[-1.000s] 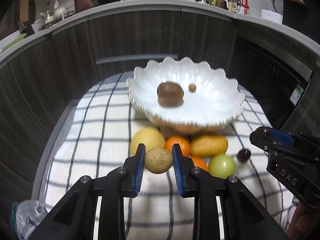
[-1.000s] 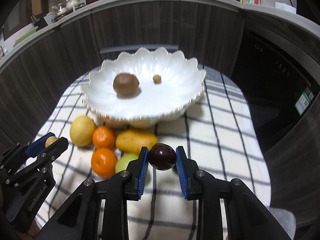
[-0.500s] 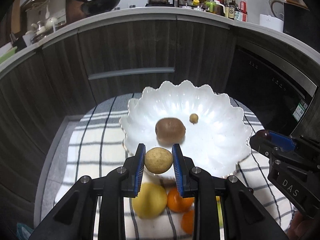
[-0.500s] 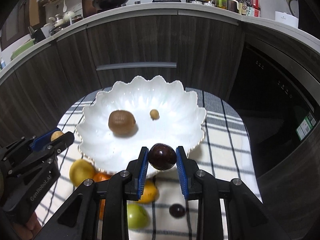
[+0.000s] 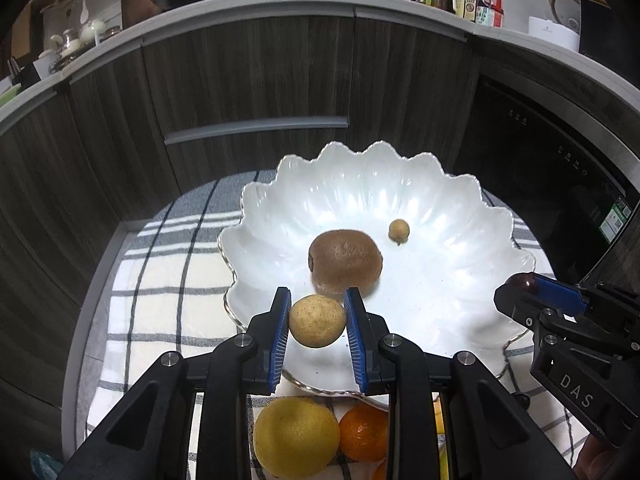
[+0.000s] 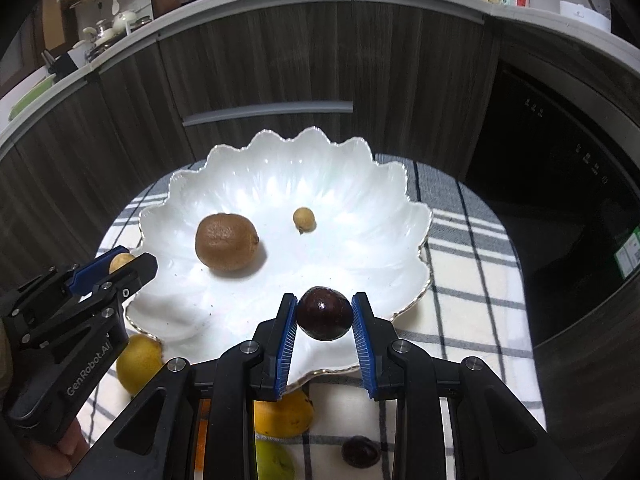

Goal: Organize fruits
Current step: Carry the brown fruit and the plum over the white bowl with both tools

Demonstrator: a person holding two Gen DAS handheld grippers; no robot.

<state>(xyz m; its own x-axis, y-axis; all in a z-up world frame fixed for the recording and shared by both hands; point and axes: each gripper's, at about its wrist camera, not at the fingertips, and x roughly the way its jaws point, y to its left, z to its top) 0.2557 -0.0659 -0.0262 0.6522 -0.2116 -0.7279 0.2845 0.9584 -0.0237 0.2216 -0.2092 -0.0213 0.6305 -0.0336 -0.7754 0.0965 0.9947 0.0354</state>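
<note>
A white scalloped bowl (image 5: 448, 216) (image 6: 360, 200) stands on a checked cloth and holds a brown kiwi (image 5: 345, 262) (image 6: 226, 241) and a tiny tan fruit (image 5: 399, 231) (image 6: 303, 219). My left gripper (image 5: 317, 321) (image 6: 120, 265) is shut on a round tan fruit (image 5: 317, 321), hanging over the bowl's near left rim. My right gripper (image 6: 324, 319) (image 5: 528, 286) is shut on a dark purple round fruit (image 6: 324, 319), above the bowl's near right part. Both grippers point down toward the bowl.
On the cloth (image 5: 160, 272) in front of the bowl lie a yellow lemon (image 5: 296, 436), oranges (image 5: 366, 432), a yellow mango (image 6: 284, 416), a green fruit (image 6: 274, 462) and another dark fruit (image 6: 360, 452). Dark cabinets (image 5: 248, 80) and a black appliance (image 6: 560, 168) rise behind.
Both grippers carried their fruits forward from above the loose pile to over the bowl; the pile now sits under and behind the fingers. The grips have not altered.
</note>
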